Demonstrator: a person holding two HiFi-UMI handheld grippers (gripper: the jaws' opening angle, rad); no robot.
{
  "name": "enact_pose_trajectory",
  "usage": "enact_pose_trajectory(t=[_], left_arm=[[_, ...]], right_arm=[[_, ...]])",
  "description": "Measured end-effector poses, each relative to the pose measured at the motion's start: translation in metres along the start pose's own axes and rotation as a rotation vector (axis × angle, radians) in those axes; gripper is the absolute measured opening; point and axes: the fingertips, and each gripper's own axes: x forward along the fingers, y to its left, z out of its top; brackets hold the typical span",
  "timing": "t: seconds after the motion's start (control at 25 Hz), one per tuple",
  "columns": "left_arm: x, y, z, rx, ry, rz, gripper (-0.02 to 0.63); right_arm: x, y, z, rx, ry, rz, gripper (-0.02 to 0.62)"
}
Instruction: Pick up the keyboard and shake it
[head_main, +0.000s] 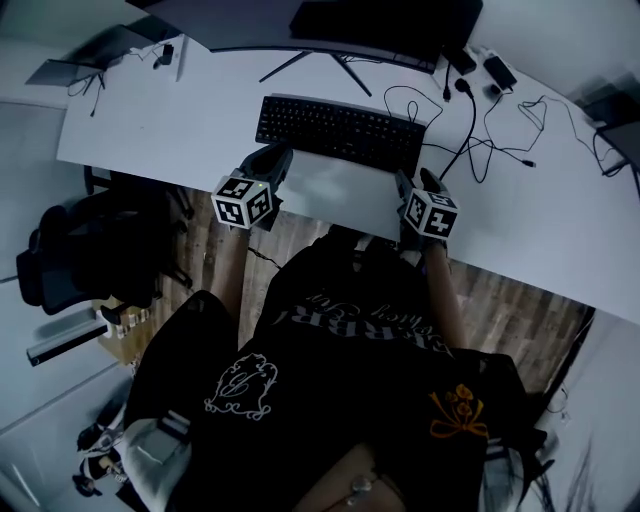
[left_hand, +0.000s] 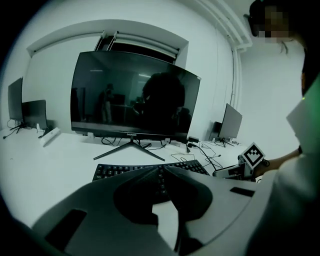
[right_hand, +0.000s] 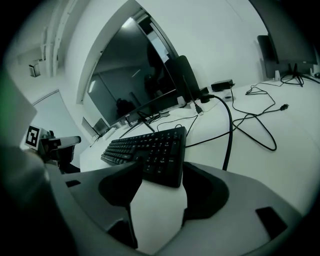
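Black full-size keyboard (head_main: 340, 132): flat on the white counter (head_main: 180, 110), mid-width, a little back from the near edge and in front of the splayed foot of the big dark curved monitor (left_hand: 132, 95). Not lifted; no tilt that I can see.

Left claw (left_hand: 160, 170): jaws pressed together, nothing between them. It hangs low over the counter's near edge, by the keyboard's left near corner. Pointed at the keys, but I judge it clear of them.

Right claw (right_hand: 161, 169): jaws spread wide, and the keyboard's right near corner stands in the gap. Neither pad presses on it as far as I can tell, so there is no grip.

Loose black cables (head_main: 490, 130) loop over the right part of the counter, behind and beside the keyboard's right end. One runs close past that end.

Step in hand, my reading: the reach-in, both claws lining up on the two near corners, before any grasp.

Next move calls for the left claw to open and both to slide onto the keyboard's ends, then close firmly. After that, a level lift before shaking. The nearby cable could snag or tug.
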Motion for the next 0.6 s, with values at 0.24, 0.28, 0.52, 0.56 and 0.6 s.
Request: enact_pose_trajectory(t=[0.24,0.28,0.52,0.56,0.6], left_arm=[[0.017,0.038,-0.004,-0.009,0.052,-0.039,0.054],[0.019,0.046,-0.005,-0.017,0.059,-0.045,0.072],[0.032,0.102,-0.016,-0.080,0.112,-0.060,0.184],[0.035,0.112,-0.019,-0.080,0.128,-0.060,0.200],[0.038,0.121,-0.022,-0.078,0.148,-0.060,0.219]], right_arm=[[0.018,-0.001,-0.007,-0.022,0.037,-0.101,0.284],[0.019,-0.002,-0.007,-0.020,0.037,-0.125,0.288],[0.022,0.004,-0.011,0.081,0.041,-0.198,0.301],[0.022,0.007,-0.011,0.109,0.042,-0.207,0.302],[0.023,0.008,-0.011,0.138,0.043,-0.216,0.305]])
